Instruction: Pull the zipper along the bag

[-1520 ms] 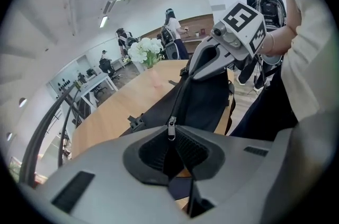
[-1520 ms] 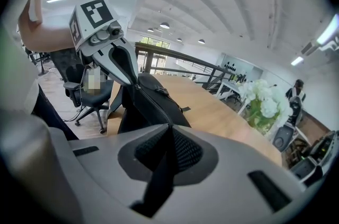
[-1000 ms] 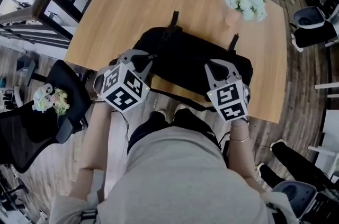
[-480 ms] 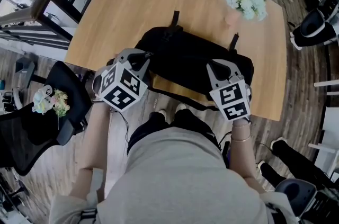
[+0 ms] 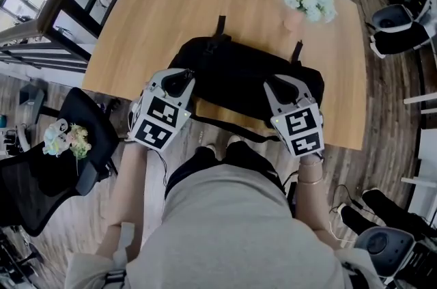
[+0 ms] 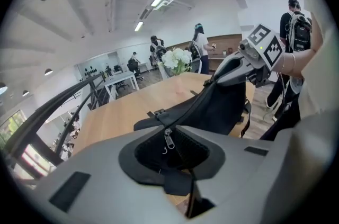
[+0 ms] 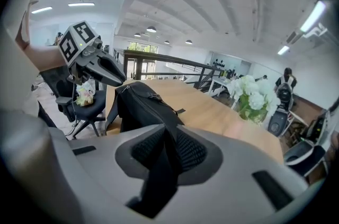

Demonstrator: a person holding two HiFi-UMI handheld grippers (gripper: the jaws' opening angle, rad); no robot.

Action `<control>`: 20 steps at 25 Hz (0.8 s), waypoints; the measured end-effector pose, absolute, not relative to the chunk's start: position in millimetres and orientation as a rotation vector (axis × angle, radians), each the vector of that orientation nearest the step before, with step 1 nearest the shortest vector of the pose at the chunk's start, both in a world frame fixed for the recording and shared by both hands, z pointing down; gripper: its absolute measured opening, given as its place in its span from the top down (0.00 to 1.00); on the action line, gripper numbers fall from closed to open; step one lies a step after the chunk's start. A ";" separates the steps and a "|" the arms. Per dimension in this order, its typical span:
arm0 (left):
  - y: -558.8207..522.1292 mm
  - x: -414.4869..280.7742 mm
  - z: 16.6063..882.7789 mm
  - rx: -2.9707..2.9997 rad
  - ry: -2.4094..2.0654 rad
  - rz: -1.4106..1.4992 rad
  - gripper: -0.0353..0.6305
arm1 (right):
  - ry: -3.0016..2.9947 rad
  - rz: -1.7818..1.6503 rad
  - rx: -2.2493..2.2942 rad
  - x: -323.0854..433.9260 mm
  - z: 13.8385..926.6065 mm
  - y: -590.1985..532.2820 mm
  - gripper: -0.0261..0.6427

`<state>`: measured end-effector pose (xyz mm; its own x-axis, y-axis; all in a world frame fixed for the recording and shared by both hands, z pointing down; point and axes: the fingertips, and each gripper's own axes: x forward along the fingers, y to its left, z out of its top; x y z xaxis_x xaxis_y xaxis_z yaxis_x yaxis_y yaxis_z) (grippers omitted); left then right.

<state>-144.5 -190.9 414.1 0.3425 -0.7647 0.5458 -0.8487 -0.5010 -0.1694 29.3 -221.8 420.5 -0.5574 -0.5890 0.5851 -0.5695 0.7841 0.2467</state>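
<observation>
The black bag [image 5: 246, 79] lies across the near part of the wooden counter [image 5: 171, 1]. Its zipper pull [image 6: 168, 139] sits at the bag's left end, between the jaws of the left hand-held gripper [image 5: 179, 81], which is closed on the bag's fabric there. The right hand-held gripper [image 5: 281, 86] is at the other end; its jaws are opening, with a fold of the bag between them. The zipper line looks closed (I cannot be sure), so probably the pull is finished.

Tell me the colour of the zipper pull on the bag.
Silver-grey zipper pull on the black bag, clearest in the left gripper view.
</observation>
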 end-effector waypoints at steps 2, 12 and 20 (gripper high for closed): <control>-192.0 -138.9 405.4 2.450 -1.523 0.770 0.86 | -2.321 -0.005 0.883 33.7 416.3 -221.8 0.84; -201.8 -105.9 371.2 2.412 -1.479 0.243 0.87 | -2.525 0.277 1.072 35.4 382.7 -211.0 0.86; -192.7 -59.3 351.0 2.483 -1.313 -0.015 0.91 | -2.676 0.404 1.073 33.2 362.1 -188.4 0.95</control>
<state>-59.3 -192.7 351.0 0.5751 -0.8054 0.1437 -0.8019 -0.5202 0.2939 33.2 -188.4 362.1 -0.7054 -0.6372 0.3106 -0.7004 0.6938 -0.1673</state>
